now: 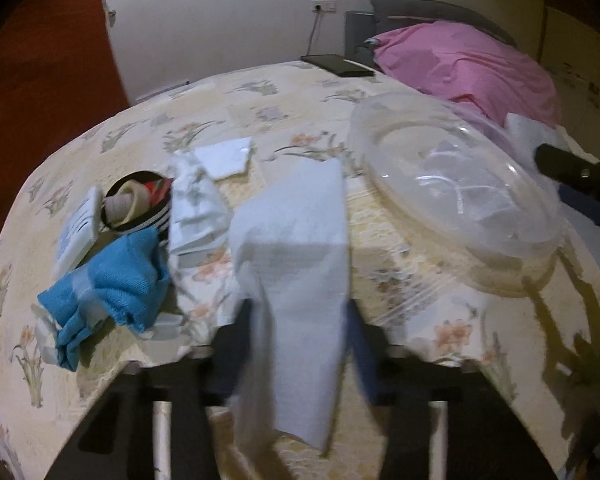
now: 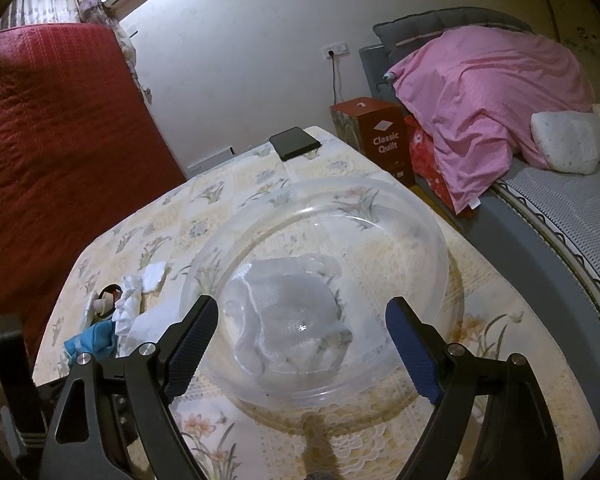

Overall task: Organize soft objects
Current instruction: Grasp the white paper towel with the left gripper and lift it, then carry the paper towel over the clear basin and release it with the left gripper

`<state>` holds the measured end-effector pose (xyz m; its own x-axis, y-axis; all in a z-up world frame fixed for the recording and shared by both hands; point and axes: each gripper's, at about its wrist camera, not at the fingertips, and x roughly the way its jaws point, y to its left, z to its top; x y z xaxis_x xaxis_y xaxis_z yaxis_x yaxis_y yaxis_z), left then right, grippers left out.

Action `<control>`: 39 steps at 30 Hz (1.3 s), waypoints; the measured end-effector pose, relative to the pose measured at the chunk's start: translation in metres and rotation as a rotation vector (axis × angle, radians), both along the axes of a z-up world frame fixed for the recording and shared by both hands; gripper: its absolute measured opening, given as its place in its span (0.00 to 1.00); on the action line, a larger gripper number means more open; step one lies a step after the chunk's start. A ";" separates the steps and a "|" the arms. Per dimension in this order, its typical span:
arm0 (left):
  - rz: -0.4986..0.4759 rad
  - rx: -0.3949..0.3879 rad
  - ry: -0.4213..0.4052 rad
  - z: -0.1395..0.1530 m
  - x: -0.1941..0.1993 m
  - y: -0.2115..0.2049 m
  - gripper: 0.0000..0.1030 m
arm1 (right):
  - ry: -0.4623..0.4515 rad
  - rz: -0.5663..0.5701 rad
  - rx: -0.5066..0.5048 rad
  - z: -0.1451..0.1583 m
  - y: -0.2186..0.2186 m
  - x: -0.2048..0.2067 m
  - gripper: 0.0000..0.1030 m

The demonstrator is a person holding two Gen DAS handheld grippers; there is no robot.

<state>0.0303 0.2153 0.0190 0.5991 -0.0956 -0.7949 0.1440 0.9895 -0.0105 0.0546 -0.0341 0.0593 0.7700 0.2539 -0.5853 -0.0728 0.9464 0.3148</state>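
Clearly, red box (image 2: pixel 384 140), "Classic Quilt"

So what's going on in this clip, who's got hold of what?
A person is sorting soft items on a floral-covered table into a clear plastic basin. The left gripper is shut on a white cloth, lifted in front of the basin. The right gripper is open and empty, hanging over the basin, which already holds some white cloth. A blue cloth, a striped item and other white pieces remain in a pile on the table.
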 end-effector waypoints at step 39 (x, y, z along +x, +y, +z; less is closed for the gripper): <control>-0.126 -0.091 -0.186 0.082 0.028 -0.063 0.08 | 0.009 -0.068 0.018 -0.006 -0.045 -0.002 0.84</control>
<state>0.0579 0.1525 0.1009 0.7132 -0.2449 -0.6568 0.2736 0.9599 -0.0608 0.0526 -0.0786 0.0537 0.7809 0.2114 -0.5879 -0.0055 0.9433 0.3319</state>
